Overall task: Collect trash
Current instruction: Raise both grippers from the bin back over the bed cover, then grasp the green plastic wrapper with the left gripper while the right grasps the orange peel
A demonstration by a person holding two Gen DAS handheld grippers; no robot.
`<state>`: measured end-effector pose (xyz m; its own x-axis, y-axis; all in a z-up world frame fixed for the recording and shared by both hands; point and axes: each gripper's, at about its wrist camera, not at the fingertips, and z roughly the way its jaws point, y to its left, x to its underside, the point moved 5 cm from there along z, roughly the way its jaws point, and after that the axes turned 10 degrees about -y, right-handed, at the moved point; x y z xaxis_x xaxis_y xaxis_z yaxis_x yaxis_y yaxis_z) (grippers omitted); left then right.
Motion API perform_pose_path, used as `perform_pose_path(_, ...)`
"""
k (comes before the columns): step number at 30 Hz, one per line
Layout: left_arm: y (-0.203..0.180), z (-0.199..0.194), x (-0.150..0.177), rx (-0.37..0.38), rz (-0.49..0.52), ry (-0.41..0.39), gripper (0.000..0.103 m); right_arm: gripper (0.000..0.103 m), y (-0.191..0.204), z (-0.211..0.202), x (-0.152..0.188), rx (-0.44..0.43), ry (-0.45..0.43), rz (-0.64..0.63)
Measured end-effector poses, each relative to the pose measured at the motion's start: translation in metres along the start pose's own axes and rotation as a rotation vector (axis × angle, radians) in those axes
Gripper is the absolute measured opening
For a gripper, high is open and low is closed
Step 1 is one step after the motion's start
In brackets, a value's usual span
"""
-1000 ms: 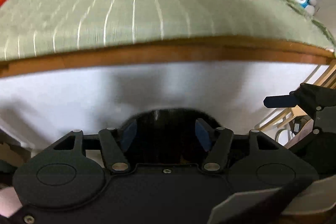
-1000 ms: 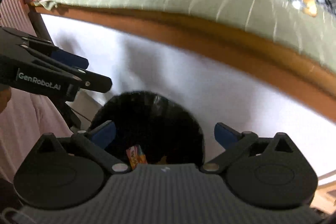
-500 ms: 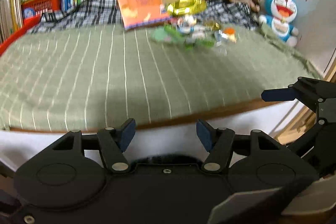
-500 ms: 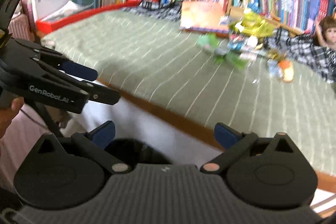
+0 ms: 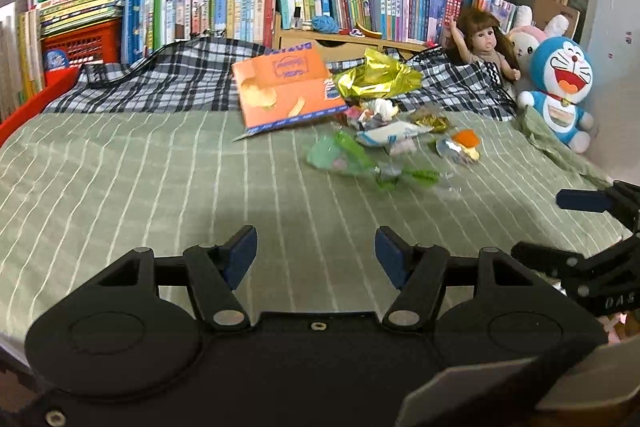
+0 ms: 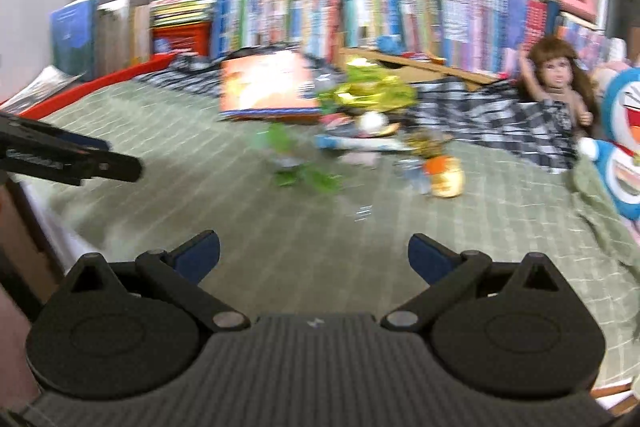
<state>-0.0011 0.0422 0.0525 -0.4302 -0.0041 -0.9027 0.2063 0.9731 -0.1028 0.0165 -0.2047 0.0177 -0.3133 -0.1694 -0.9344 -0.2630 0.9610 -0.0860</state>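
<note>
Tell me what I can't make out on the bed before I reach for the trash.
- Trash pile, right wrist view: motion blur smears the wrappers together, so no separate pieces.
- Clear scrap, left wrist view: too small and see-through to identify.
- Bed near edge, both views: hidden behind the open, empty left gripper and right gripper.
- Blue plush toy, right wrist view: cut off by the right edge.

The left gripper [image 5: 316, 257] is black plastic with two fingers tipped by blue pads [image 5: 240, 255]. Small silver screws sit at the finger joints, and round flat discs lie on each side of its smooth body. The right gripper [image 6: 314, 257] looks the same, but its body has thin ridges.
</note>
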Motion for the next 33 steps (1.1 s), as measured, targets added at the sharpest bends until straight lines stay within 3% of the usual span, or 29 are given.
perform_pose_path(8, -0.032, 0.068, -0.014, 0.056, 0.007, 0.015, 0.064, 0.103, -0.054, 0.031, -0.008, 0.101, -0.020, 0.050)
perform_pose_path(16, -0.065, 0.115, -0.021, 0.082, 0.055, -0.007, 0.064, 0.103, -0.095, 0.068, -0.019, 0.136, -0.022, 0.067)
perform_pose_path(27, -0.073, 0.164, -0.010, 0.081, 0.002, 0.071, 0.065, 0.103, -0.120, 0.137, -0.020, 0.135, 0.026, 0.056)
perform_pose_path(33, -0.071, 0.176, -0.004, 0.078, 0.000, 0.074, 0.066, 0.101, -0.127, 0.161, -0.014, 0.125, 0.053, 0.070)
